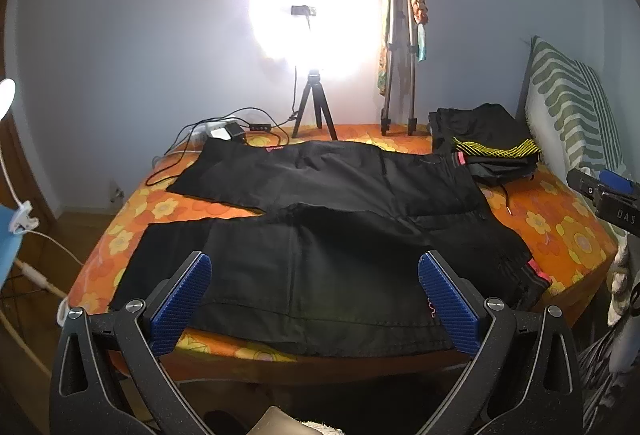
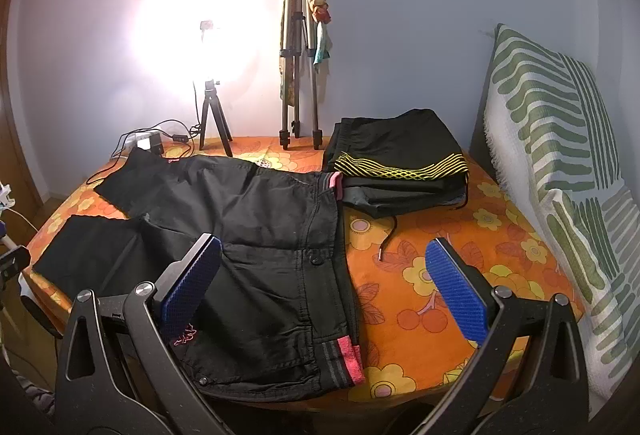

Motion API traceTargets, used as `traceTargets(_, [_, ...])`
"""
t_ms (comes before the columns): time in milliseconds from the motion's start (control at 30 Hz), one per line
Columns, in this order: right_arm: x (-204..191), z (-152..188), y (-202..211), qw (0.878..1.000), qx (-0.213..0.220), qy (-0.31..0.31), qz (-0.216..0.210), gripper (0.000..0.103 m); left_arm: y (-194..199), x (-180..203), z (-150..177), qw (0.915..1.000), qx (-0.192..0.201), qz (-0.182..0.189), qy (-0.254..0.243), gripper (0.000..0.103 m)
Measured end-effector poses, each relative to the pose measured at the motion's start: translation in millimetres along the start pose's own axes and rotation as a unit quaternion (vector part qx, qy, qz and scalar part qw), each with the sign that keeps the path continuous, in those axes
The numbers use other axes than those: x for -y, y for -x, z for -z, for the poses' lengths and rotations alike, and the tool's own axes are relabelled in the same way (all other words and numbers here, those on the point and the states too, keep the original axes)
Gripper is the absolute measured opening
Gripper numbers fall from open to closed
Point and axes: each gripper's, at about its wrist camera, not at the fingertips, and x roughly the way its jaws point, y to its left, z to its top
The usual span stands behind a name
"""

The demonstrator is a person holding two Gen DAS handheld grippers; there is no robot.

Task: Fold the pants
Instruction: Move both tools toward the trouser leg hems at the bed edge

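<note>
Black pants [image 1: 320, 235] lie spread flat on the orange flowered bed [image 1: 560, 235], legs to the left, waistband with pink trim at the right. They also show in the right wrist view [image 2: 256, 235], waistband [image 2: 340, 275] near the middle. My left gripper [image 1: 314, 275] is open and empty, held above the near leg. My right gripper [image 2: 324, 263] is open and empty, held above the waistband. The right gripper's body shows at the right edge of the left wrist view [image 1: 608, 199].
A stack of folded dark clothes [image 2: 400, 163] with yellow stripes lies at the back right. A bright lamp on a small tripod [image 1: 314, 107], a tall folded tripod [image 1: 400, 55], and cables with a charger [image 1: 224, 131] stand at the back. A green-striped pillow [image 2: 560, 155] leans at the right.
</note>
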Motion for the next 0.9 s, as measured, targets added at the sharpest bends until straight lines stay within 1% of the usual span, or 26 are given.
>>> traceTargets(367, [-6,2,-3,1.000,-0.001,0.006,-0.005,0.103,-4,-4,-1,1.0000,-0.001,-0.001,0.009,0.103])
traceTargets(500, [-5,2,-9,1.000,-0.009,0.002,-0.009,0.103,-8,-7,-2,0.9999,0.000,-0.008,0.009,0.103])
traceTargets(600, [-4,0,-13,1.000,-0.007,0.005,-0.015,0.103,-14,-16,-5,0.9996,0.004,-0.023,0.018,0.103])
traceTargets(667, [-2,-2,-16,1.000,-0.006,0.005,-0.017,0.103,-18,-25,-8,0.9993,0.000,-0.025,0.029,0.103])
traceTargets(867, [2,-10,-23,1.000,0.022,0.014,-0.008,0.103,-26,-49,-19,0.9982,-0.002,-0.037,0.047,0.103])
traceTargets(900, [2,-10,-25,1.000,0.023,0.016,-0.012,0.103,-28,-53,-20,0.9982,-0.005,-0.036,0.048,0.103])
